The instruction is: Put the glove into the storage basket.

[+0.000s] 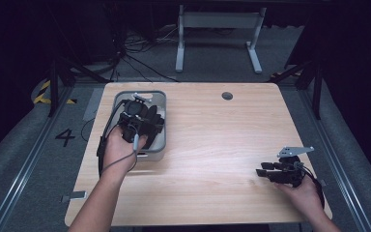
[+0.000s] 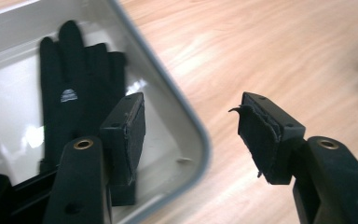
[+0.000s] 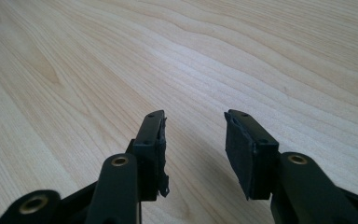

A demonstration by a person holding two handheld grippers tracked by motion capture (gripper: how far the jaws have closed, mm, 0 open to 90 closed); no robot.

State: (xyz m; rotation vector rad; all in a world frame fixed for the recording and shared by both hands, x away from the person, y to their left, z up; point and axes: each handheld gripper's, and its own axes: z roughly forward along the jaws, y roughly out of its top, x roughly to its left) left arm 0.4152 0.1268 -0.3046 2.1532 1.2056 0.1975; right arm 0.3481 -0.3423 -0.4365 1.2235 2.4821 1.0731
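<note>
A black glove lies flat in a grey bin at the table's left. My left gripper hangs over the bin's rim, open, with nothing between its pads; in the high view the left gripper is above the bin with a hand behind it. Dark glove fabric shows inside the bin beside it. My right gripper is open and empty just above bare wood; in the high view the right gripper rests low near the table's front right, pointing left.
The wooden table has a round cable hole at the back. Beyond it stand a white table frame and loose cables on the floor. Metal rails run along both sides.
</note>
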